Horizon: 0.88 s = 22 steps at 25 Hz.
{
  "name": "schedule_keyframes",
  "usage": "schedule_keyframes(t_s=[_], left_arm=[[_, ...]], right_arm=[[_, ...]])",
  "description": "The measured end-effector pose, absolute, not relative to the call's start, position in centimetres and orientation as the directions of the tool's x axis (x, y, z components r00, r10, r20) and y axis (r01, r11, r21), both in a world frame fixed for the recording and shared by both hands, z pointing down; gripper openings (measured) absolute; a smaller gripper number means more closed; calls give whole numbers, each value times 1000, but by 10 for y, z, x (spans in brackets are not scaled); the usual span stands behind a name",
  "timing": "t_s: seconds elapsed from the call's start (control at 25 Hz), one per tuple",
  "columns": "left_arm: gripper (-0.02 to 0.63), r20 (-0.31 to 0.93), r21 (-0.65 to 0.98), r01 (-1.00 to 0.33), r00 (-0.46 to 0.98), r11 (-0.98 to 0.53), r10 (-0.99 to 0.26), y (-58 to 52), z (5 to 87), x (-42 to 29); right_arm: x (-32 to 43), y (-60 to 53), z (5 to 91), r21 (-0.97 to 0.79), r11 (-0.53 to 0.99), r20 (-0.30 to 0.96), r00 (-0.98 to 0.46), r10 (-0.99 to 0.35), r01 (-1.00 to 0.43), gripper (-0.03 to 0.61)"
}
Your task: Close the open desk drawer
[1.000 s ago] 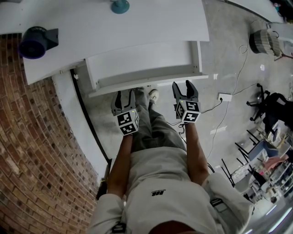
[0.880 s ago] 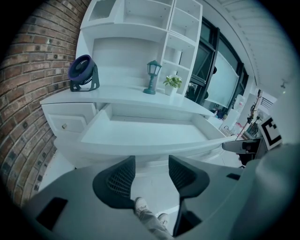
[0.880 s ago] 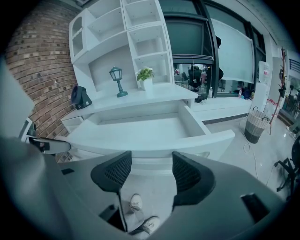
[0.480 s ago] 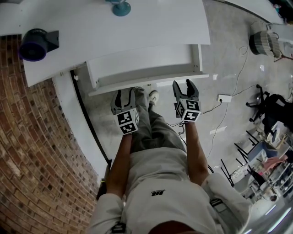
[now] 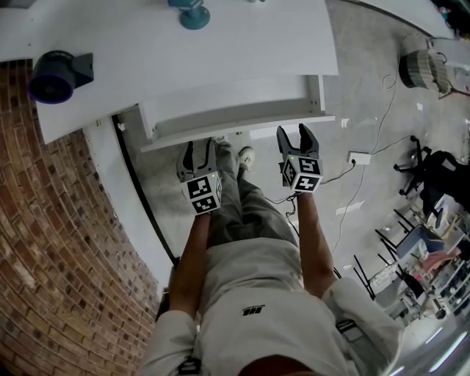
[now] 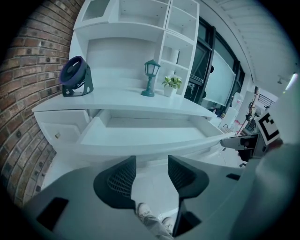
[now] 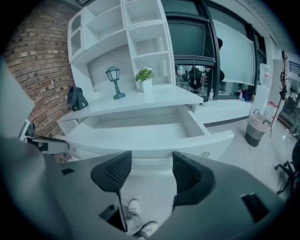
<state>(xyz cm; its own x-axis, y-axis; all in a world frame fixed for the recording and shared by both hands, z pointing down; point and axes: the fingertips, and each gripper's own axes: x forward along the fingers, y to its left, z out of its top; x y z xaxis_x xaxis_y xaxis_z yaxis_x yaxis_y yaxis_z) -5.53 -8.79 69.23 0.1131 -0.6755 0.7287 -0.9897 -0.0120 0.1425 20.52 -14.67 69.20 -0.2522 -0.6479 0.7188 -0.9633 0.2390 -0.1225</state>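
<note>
The white desk drawer [image 5: 235,103] stands pulled out from under the desktop, empty inside, its front panel [image 5: 242,131] facing me. It also fills the middle of the left gripper view as drawer [image 6: 140,133] and of the right gripper view as drawer [image 7: 150,131]. My left gripper [image 5: 198,153] is open, its tips just short of the front panel's left part. My right gripper [image 5: 297,136] is open too, close below the panel's right part. In both gripper views the jaws stand apart with nothing between them, left gripper [image 6: 151,169], right gripper [image 7: 151,169].
On the desktop [image 5: 183,51] sit a dark blue fan [image 5: 51,73], a teal lantern [image 5: 192,13] and a small potted plant [image 7: 145,77]. A brick wall [image 5: 51,257] runs along the left. Cables and a power strip [image 5: 360,156] lie on the floor at right, near a wire bin [image 5: 424,67].
Both grippers have edged slightly forward toward the drawer's front panel. The drawer stands as far out as before.
</note>
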Motion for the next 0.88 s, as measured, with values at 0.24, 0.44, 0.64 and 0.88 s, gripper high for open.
schedule_keyframes(t_s=[0.24,0.44,0.64,0.88], left_arm=[[227,726,140,-990,115,-19,-678,-100,693,-58],[225,724,139,-990,118,-23,-679,-107,692,-60],[222,719,136,-990,116,-24,-685,-116,692,-62],[222,717,132,-991,117,-30,-687,-128,692,-65]], right_arm=[[202,-159,693,-121,238,715,-251,-653,-964,262],[198,-166,690,-124,237,716,-253,-651,-963,262],[194,-176,688,-129,237,712,-256,-654,-963,262],[193,-188,690,-127,238,705,-256,-662,-963,262]])
